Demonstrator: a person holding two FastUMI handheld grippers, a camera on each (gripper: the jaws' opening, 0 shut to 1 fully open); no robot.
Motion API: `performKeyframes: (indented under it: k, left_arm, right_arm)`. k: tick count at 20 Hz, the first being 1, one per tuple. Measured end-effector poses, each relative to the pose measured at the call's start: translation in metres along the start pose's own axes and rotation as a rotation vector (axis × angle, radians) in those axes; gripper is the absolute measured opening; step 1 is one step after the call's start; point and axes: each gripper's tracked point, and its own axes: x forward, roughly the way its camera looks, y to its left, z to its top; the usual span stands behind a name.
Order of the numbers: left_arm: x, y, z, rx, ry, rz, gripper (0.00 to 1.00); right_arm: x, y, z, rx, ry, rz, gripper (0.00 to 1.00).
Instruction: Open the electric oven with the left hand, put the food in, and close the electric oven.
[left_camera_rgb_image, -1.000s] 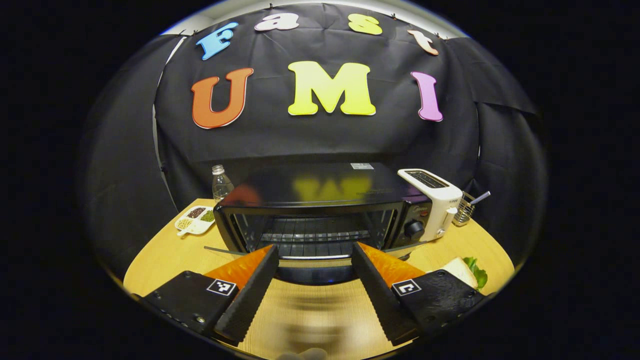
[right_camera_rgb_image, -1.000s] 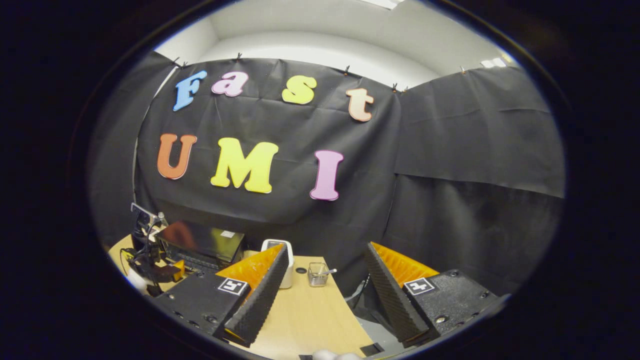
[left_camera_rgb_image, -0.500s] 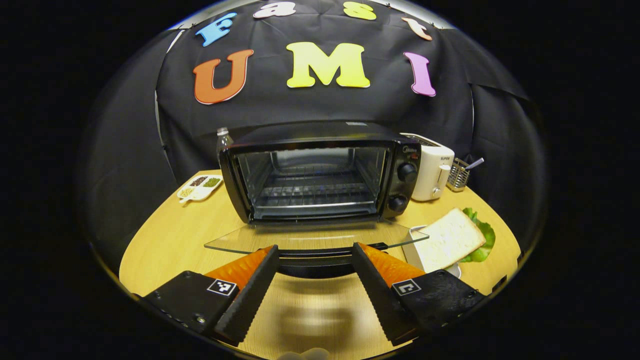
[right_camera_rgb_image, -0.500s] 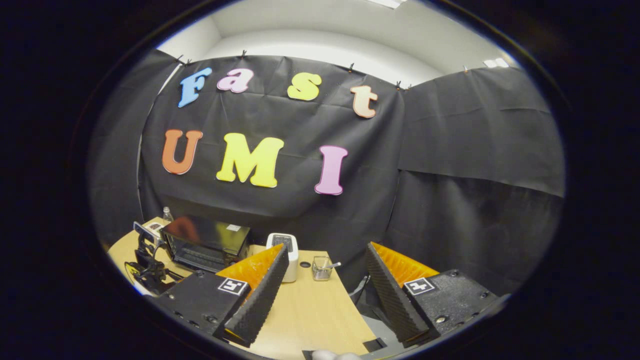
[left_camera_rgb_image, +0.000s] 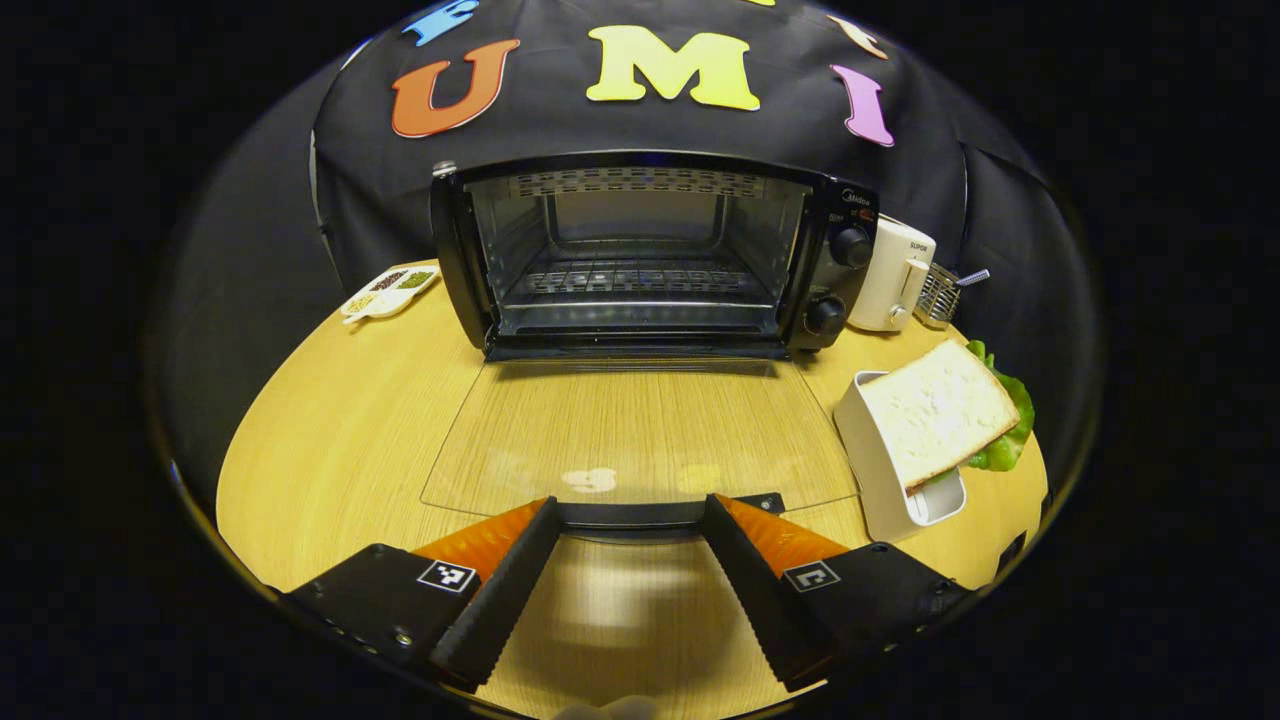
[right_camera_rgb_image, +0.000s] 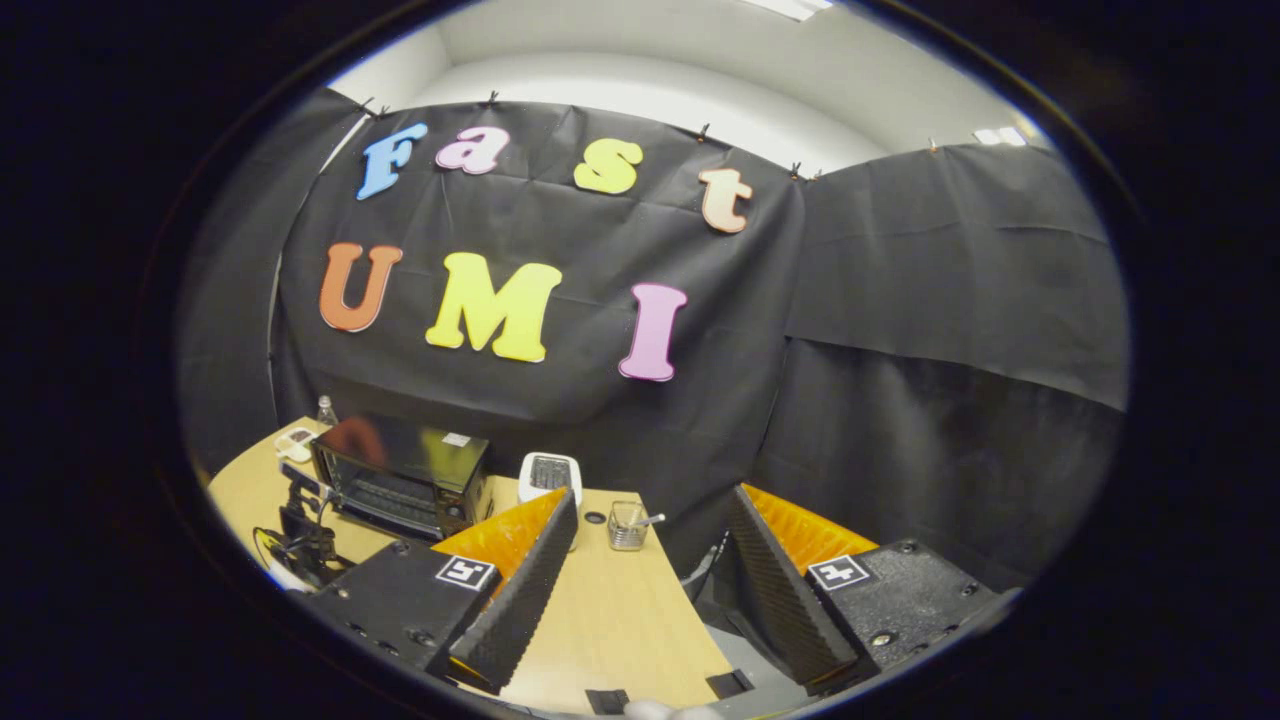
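1. Glass door (left_camera_rgb_image: 640, 430) of the electric oven (left_camera_rgb_image: 650, 255) lies fully lowered, flat over the wooden table (left_camera_rgb_image: 330, 420); the left gripper (left_camera_rgb_image: 628, 512) straddles its handle (left_camera_rgb_image: 660, 514), fingers spread (contact unclear).
2. Sandwich (left_camera_rgb_image: 940, 410) rests on a white holder (left_camera_rgb_image: 885, 470) just right of the door.
3. Right gripper (right_camera_rgb_image: 650, 510) hangs parted, well apart.

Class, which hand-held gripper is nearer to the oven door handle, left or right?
Left. The left hand-held gripper sits right at the oven door handle, fingers either side. The right hand-held gripper hovers well off to the oven's right.
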Motion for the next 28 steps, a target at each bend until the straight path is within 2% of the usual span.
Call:
performKeyframes:
  k: [1,2,3,6,7,10,14,20,24,28]
  left_arm:
    - [0.002,0.000,-0.004,0.011,0.009,0.001,0.95]
    - [0.000,0.000,-0.008,0.017,0.015,0.001,0.95]
    - [0.001,-0.001,-0.010,0.019,0.023,0.001,0.97]
    - [-0.001,-0.001,-0.003,0.038,-0.007,-0.002,0.96]
    - [-0.004,-0.001,0.001,0.042,-0.026,-0.002,0.96]
    - [-0.014,0.008,0.021,0.042,-0.096,-0.004,0.97]
    - [-0.049,0.017,0.059,-0.006,-0.209,-0.042,0.97]
    - [-0.143,0.048,0.134,0.026,-0.437,-0.020,0.96]
    - [-0.201,0.061,0.173,-0.005,-0.533,0.030,0.96]
    - [-0.247,0.056,0.202,-0.006,-0.597,0.054,0.96]
  right_arm:
    - [0.000,0.000,-0.004,0.000,0.008,-0.003,0.91]
    - [0.002,0.001,-0.007,0.002,0.019,-0.001,0.99]
    - [0.003,0.002,-0.011,0.004,0.029,0.000,0.91]
    - [0.006,0.005,-0.015,0.023,0.041,0.007,0.92]
    - [0.008,0.006,-0.014,0.026,0.039,0.007,0.99]
    - [0.014,0.012,-0.012,0.033,0.037,0.024,0.98]
    - [0.028,0.028,-0.026,0.043,0.054,0.076,0.99]
    - [0.065,0.066,-0.111,0.116,0.215,0.192,0.99]
    - [0.097,0.099,-0.166,0.139,0.321,0.293,0.99]
    - [0.123,0.137,-0.221,0.198,0.450,0.409,0.99]
